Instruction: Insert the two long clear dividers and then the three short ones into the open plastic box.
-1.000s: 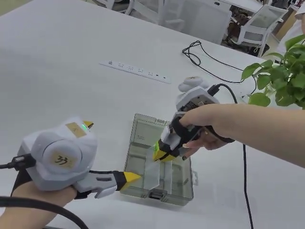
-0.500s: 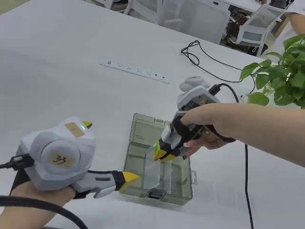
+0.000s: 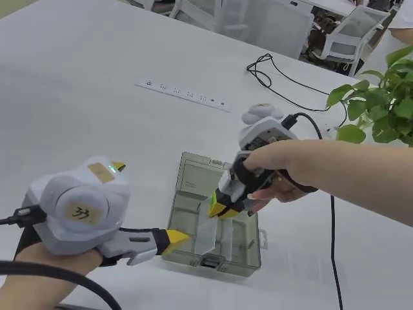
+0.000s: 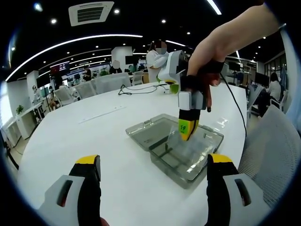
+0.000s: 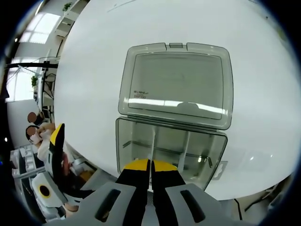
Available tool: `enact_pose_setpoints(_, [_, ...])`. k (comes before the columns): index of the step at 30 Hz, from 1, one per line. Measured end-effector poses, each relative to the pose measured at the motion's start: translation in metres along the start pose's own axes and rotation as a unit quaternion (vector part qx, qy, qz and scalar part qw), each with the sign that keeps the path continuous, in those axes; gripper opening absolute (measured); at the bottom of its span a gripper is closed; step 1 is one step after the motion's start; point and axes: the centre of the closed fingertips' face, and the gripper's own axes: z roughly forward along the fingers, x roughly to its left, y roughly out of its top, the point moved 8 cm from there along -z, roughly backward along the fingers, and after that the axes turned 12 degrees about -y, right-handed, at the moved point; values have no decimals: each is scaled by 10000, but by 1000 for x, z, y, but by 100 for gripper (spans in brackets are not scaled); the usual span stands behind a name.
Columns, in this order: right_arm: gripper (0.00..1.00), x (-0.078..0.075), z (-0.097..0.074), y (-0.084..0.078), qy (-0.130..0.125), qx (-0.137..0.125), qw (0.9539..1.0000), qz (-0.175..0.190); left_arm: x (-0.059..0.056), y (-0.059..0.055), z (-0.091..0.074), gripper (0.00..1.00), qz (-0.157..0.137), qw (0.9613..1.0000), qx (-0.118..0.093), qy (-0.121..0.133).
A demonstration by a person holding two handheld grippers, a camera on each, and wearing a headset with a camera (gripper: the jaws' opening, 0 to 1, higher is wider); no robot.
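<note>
The open plastic box [image 3: 240, 253] lies on the white table, its lid [image 3: 195, 175] flat behind the base. My right gripper [image 3: 218, 210] reaches down over the base, shut on a clear divider [image 3: 206, 235] whose lower edge is inside the box. In the right gripper view the shut jaws [image 5: 150, 165] hold the divider [image 5: 152, 143] edge-on above the base [image 5: 133, 141], and another clear divider [image 5: 186, 147] stands in it. My left gripper [image 3: 148, 203] hovers open, left of the box, with nothing between its fingers. The left gripper view shows its own open jaws, and beyond them the right gripper [image 4: 187, 132], the divider [image 4: 181, 147] and the box [image 4: 155, 128].
A white power strip [image 3: 184, 95] lies on the table beyond the box, with a black cable [image 3: 277, 81] to its right. A green plant [image 3: 377, 106] stands at the right edge. Office chairs [image 3: 345, 39] stand past the table's far side. Bare table surrounds the box.
Almost nothing differs. The right gripper stays shut on the divider over the box base, and the left gripper stays open beside it.
</note>
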Motion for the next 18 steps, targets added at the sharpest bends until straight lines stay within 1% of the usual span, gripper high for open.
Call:
enact_pose_setpoints(3, [2, 1, 2, 2, -48, 34, 10000, -26, 0, 0, 0, 96, 6, 10000, -4, -1])
enact_pose_setpoints(8, [2, 8, 1, 3, -269, 57, 9992, -286, -1, 0, 1, 96, 12, 10000, 7, -29])
enact_pose_setpoints(9, [2, 11, 0, 0, -337, 53, 9987, -387, -1, 0, 1, 96, 9, 10000, 3, -36])
enact_pose_setpoints(15, [3, 25, -3, -15, -544, 55, 9967, -604, -1, -1, 2, 96, 8, 10000, 27, -49])
enact_pose_setpoints(16, [3, 27, -2, -17, -603, 44, 9957, -699, -1, -1, 2, 96, 0, 10000, 29, -56])
enact_pose_setpoints(18, [3, 30, -2, -19, -614, 45, 9957, -693, -1, -1, 2, 96, 9, 10000, 53, -57])
